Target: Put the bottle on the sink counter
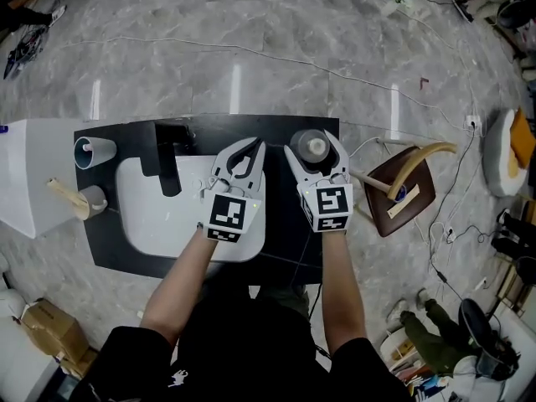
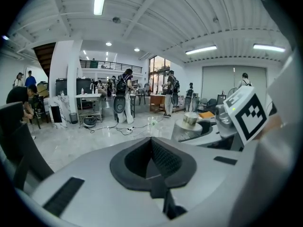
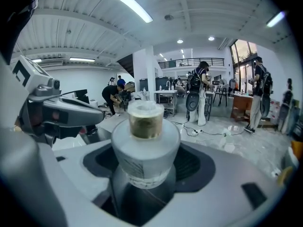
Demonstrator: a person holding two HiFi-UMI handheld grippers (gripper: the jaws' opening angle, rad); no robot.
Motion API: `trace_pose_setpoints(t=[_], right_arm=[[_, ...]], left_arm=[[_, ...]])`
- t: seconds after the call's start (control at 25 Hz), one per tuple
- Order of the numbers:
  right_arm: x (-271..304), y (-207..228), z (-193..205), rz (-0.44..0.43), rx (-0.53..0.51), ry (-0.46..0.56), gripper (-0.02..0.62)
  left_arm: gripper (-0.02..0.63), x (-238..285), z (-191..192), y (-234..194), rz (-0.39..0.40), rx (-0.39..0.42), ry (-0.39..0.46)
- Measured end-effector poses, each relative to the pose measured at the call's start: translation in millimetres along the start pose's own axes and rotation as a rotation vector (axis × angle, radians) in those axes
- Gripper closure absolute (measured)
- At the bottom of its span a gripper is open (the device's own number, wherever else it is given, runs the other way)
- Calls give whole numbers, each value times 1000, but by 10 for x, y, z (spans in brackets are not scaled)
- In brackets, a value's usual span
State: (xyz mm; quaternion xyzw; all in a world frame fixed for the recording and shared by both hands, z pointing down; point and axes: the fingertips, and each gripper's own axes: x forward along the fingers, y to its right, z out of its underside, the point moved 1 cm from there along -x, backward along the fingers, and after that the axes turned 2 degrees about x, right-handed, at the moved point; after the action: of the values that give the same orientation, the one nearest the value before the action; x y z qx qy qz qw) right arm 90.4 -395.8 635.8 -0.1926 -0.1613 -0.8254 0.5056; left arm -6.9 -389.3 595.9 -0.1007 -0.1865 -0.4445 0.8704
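The bottle (image 3: 146,141) is being gripped upright in the right tool (image 1: 316,151) above the black surface (image 1: 289,229) beside the white sink (image 1: 155,220), apparently ready for setting down; the left tool (image 1: 244,153) is being held clenched and empty alongside.

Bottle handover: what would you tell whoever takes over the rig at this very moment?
Left gripper: fingers shut on nothing, over the right part of the white basin.
Right gripper: shut on the bottle, which is upright over the far right corner of the black sink counter.
Done: the bottle is gripped and over the counter.
Left: the views do not show whether its base touches the counter. Probably lower it, open the fingers and draw back.
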Motion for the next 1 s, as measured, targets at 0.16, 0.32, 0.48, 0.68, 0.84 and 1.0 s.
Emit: trace_pose_setpoints(t=[0.16,0.32,0.48,0.68,0.84,1.0], right_arm=[[77,39,91,5,-15,-12,264],[151,58,140,7,-22,-22,264],[216,100,164,14,-31,-27,264],[264,151,194,19,-41,-41,264],[298,177,240,17,-40,-50,264],[325,176,284,13,-39,-62,264]], left_arm=[[604,71,63,-6,-1,-5,-9],[604,131,113,-19,6,-10,-18],[604,200,162,-25,9,-15,-24],[604,251,198,-35,14,-22,-28],[604,293,193,-43,14,-27,-28],[604,312,213,-51,14,-33,-32]])
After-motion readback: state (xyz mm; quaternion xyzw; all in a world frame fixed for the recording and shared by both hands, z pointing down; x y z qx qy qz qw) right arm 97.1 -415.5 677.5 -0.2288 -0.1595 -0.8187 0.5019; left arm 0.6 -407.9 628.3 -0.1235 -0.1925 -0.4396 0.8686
